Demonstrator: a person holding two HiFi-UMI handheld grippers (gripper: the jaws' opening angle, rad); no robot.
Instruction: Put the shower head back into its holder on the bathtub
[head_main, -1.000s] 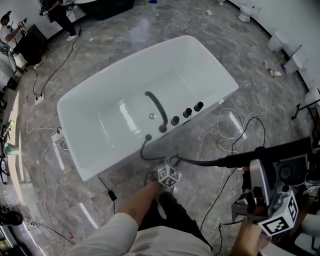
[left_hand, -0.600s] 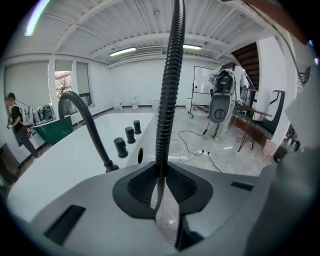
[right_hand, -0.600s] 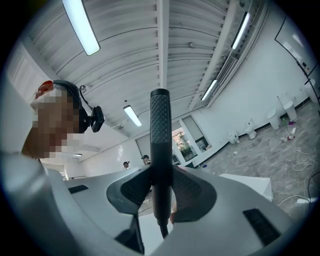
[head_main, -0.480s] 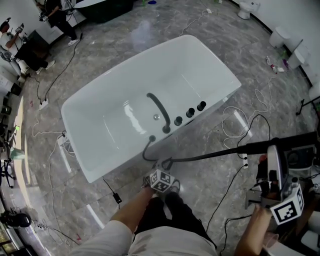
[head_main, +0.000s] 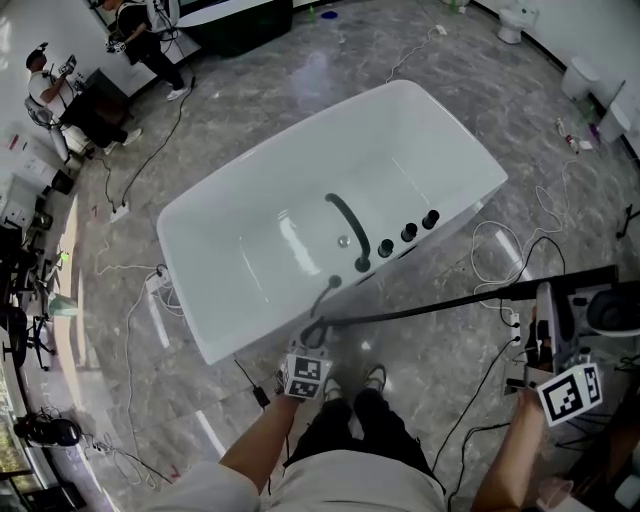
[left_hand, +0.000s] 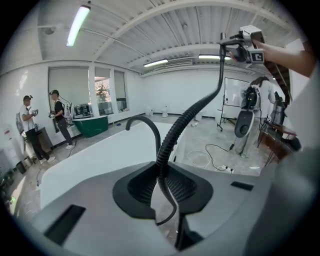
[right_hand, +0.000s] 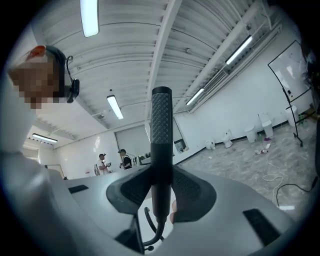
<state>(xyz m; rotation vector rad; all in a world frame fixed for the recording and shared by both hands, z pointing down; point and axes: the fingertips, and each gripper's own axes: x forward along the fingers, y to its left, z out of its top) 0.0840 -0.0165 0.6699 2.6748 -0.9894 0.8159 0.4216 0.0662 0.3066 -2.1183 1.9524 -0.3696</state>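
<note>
**Hidden or unclear.**
- The shower head (right_hand: 161, 130) has its lower end, where the hose joins it, sunk below the pads in the right gripper view.
- In the head view its far end runs off behind gear at the right edge.
- The left hand is covered by that gripper's marker cube, and only the forearm shows.
- A black fitting (head_main: 334, 283) sits on the tub rim where the hose comes out. Whether it is the holder cannot be told.

**Grippers, 2.**
- Left gripper (left_hand: 162, 186): the jaws have just been closing and pinch the black ribbed hose (left_hand: 186, 120), with a gap no wider than the hose.
- Right gripper (head_main: 545, 303): the pads are clamped on the textured black handle of the shower head. It is held clear of the tub, to its right in the head view and well apart from the rim.

**Fixtures.**
- Bathtub (head_main: 420, 150), 1: white and freestanding.
- Arched black spout (head_main: 347, 222), 1: on the near rim.
- Black knobs (head_main: 408, 233), 3: in a row just beside the spout.
- Hose, 1: runs from the rim fitting through the left gripper to the shower head.

**Surroundings.**
- People (left_hand: 29, 127), 2: standing together by the far wall.
- White toilets (head_main: 518, 18) along the wall, number unclear.
- Loose cables (head_main: 500, 240) on the grey marbled floor (head_main: 250, 90).
</note>
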